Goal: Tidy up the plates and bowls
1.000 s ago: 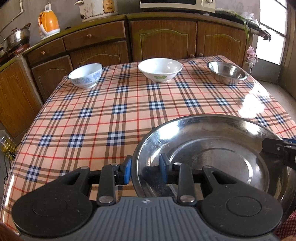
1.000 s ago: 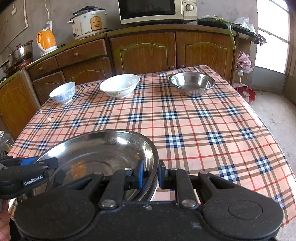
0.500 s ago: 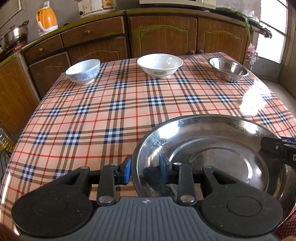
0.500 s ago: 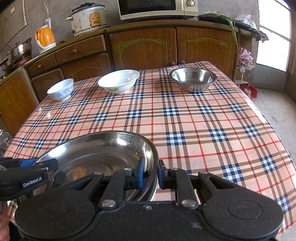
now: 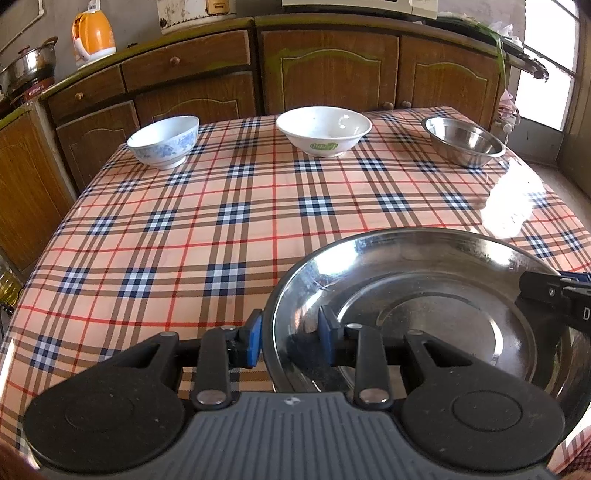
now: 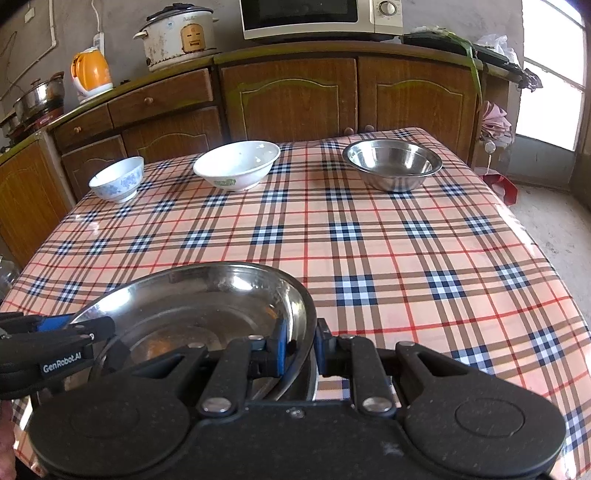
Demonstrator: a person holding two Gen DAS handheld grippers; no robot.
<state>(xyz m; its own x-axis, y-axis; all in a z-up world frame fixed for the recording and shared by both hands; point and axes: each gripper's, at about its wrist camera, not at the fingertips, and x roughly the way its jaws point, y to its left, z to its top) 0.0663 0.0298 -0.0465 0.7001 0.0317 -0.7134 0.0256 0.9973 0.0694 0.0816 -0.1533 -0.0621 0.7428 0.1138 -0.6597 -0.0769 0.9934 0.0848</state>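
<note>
A kitchen w/ brown wood cabinets point(image 6: 288, 96) along the back; on the counter we saw a microwave point(image 6: 321, 16), a white rice cooker point(image 6: 177, 35) and an orange kettle point(image 5: 92, 35). In front stood a table w/ a plaid tablecloth point(image 6: 369, 240).

At the near edge we held a big steel plate point(image 5: 424, 302), shallow and shiny, from both sides. Our left gripper point(image 5: 290, 341) was clamped on its left rim: one blue pad outside, the other inside the dish. Our right gripper point(image 6: 299, 349) was closed tight on the opposite rim, pads point(image 6: 281, 345) either side of the metal. In the right wrist view a 2nd steel rim showed just under the plate; we couldn't tell if they touched.

Along the far edge, well apart from the plate and from each other, sat 3 bowls in a row: a small blue-floral bowl point(image 5: 162, 142) at left, a wide white bowl w/ green print point(image 5: 323, 131) in the middle, a steel bowl point(image 6: 393, 164) at right. All upright.
</note>
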